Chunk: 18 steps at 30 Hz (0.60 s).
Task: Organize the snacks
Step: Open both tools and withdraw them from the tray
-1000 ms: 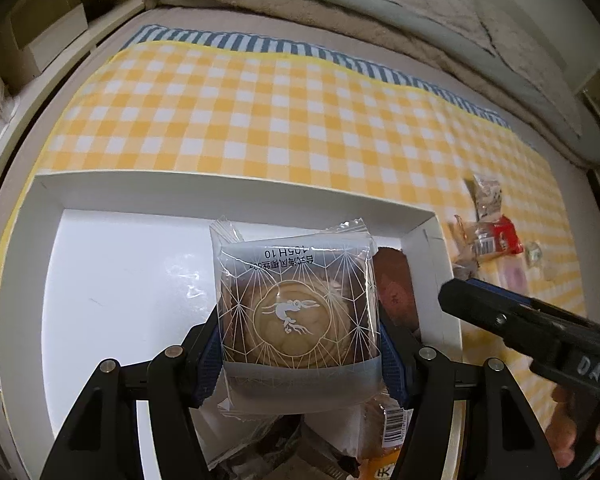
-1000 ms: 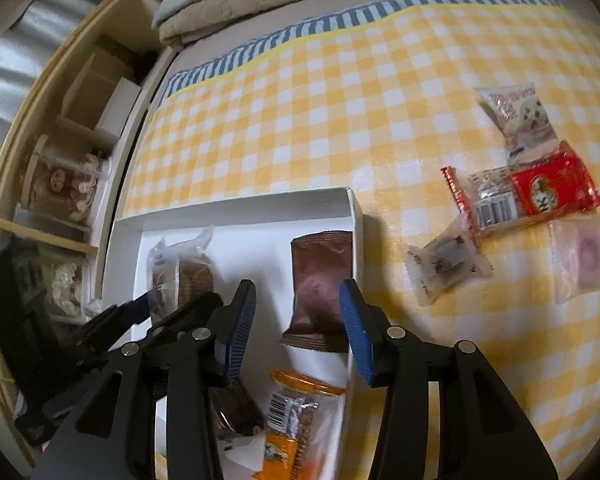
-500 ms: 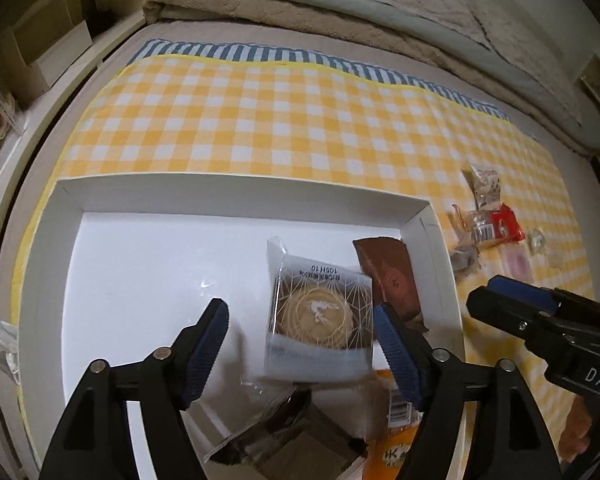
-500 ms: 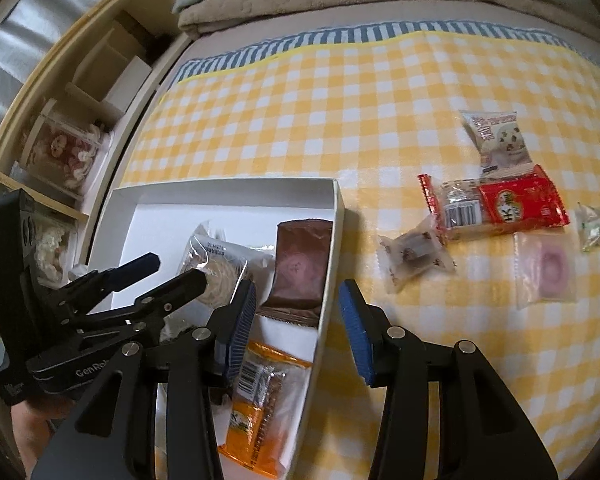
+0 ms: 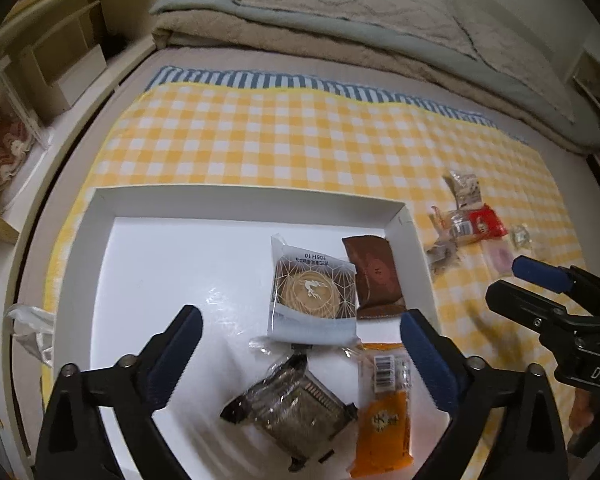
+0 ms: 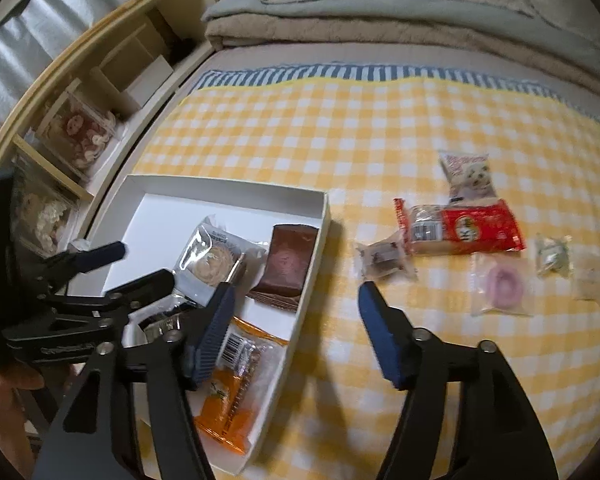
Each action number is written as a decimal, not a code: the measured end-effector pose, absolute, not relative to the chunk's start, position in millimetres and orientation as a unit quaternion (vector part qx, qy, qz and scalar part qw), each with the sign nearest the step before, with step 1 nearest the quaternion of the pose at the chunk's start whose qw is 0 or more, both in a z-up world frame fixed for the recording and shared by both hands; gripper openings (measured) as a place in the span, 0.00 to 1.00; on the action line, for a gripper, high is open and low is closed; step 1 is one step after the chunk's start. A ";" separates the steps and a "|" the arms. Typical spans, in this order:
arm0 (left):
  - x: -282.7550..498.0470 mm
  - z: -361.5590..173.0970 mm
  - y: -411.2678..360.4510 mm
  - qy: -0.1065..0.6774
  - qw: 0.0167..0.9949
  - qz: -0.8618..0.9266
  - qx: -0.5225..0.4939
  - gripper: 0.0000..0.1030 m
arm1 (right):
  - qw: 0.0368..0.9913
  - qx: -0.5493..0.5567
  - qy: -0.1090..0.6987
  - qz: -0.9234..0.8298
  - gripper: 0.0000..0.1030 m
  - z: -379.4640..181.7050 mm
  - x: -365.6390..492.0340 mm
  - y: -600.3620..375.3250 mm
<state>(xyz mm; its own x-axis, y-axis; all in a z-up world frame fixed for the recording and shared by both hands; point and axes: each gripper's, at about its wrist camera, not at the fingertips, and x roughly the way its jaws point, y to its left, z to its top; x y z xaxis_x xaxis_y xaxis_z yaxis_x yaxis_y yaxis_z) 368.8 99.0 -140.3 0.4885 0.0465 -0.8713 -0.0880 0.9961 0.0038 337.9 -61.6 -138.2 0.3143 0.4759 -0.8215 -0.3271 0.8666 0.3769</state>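
A white box (image 5: 240,200) (image 6: 220,188) lies on the yellow checked cloth. In it rest a clear packet with a round pastry (image 5: 314,292) (image 6: 212,256), a brown packet (image 5: 374,276) (image 6: 288,264), an orange packet (image 5: 386,412) (image 6: 228,392) and a dark clear packet (image 5: 296,404). My left gripper (image 5: 300,322) hovers above the box, its jaws opening wide and gripping nothing. My right gripper (image 6: 296,292) hangs over the box's right wall, jaws opening with nothing between them. Loose on the cloth are a red packet (image 6: 476,226), a white cookie packet (image 6: 468,176), a pink ring packet (image 6: 502,284) and a small dark sweet (image 6: 384,260).
Folded blankets (image 5: 340,20) lie along the far edge of the bed. A wooden shelf (image 6: 100,80) with boxes runs on the left. Two small clear packets (image 6: 554,254) lie at the cloth's right side. A hand (image 6: 8,384) holds the left gripper.
The left gripper let go of the pastry packet, which now lies in the box, and rose with its jaws spread wide. The right gripper lifted and its jaws widened.
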 end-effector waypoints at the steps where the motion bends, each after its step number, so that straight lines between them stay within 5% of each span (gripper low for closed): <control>1: 365.7 -136.8 99.6 0.502 0.864 0.038 -0.021 1.00 | 0.810 0.068 0.527 0.248 0.71 -135.6 336.6 -62.8; 11: 323.8 -100.6 92.9 0.484 0.874 0.045 -0.015 1.00 | 0.833 0.060 0.496 0.239 0.98 -112.1 320.3 -83.6; 18: 293.2 -70.3 87.5 0.456 0.889 0.043 -0.020 1.00 | 0.846 0.051 0.474 0.239 1.00 -94.5 304.4 -94.6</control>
<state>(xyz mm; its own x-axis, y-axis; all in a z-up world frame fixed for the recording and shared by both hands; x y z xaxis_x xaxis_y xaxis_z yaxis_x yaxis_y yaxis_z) 293.2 87.5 -70.3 0.5797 0.0579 -0.8128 -0.0938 0.9956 0.0040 304.4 -94.6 -94.5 0.4371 0.4519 -0.7776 -0.3561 0.8809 0.3118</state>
